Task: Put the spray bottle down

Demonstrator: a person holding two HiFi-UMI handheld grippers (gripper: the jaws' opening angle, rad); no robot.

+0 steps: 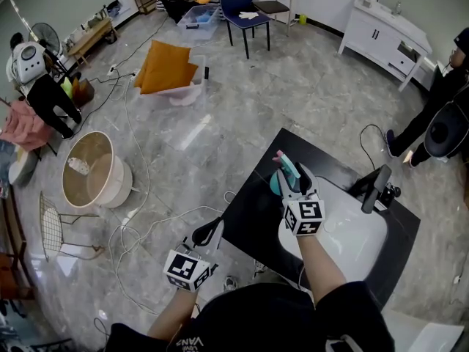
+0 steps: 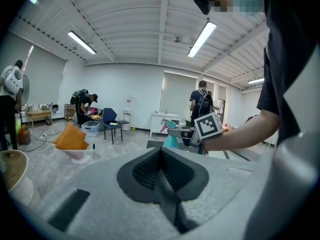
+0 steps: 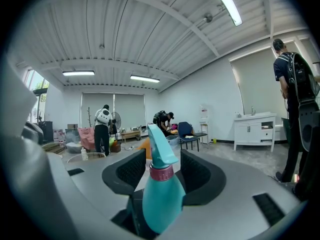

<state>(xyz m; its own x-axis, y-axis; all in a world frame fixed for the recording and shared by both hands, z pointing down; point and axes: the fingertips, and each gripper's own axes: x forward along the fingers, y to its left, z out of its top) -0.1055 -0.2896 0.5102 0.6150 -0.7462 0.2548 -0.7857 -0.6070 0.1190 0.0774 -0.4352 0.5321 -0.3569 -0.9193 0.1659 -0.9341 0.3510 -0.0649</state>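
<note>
A teal spray bottle [image 1: 284, 173] with a pink collar stands upright over the black counter [image 1: 253, 207], by the white sink's left rim. My right gripper [image 1: 294, 180] is around it. In the right gripper view the bottle [image 3: 161, 194] sits between the two black pads [image 3: 131, 170] with a gap on each side of its neck, so the right gripper [image 3: 162, 168] is open. Whether the bottle's base rests on the counter is hidden. My left gripper [image 1: 209, 233] hangs to the left, off the counter, over the floor. Its jaws meet and hold nothing in the left gripper view [image 2: 161, 156], where the bottle [image 2: 170, 140] shows far off.
A white sink basin [image 1: 348, 237] with a black faucet [image 1: 376, 188] is set in the counter. Cables trail over the floor on the left beside a round basket [image 1: 88, 171]. Farther off are an orange cushion [image 1: 165, 66], a blue chair [image 1: 242, 6], a white cabinet [image 1: 385, 31] and a person [image 1: 440, 119].
</note>
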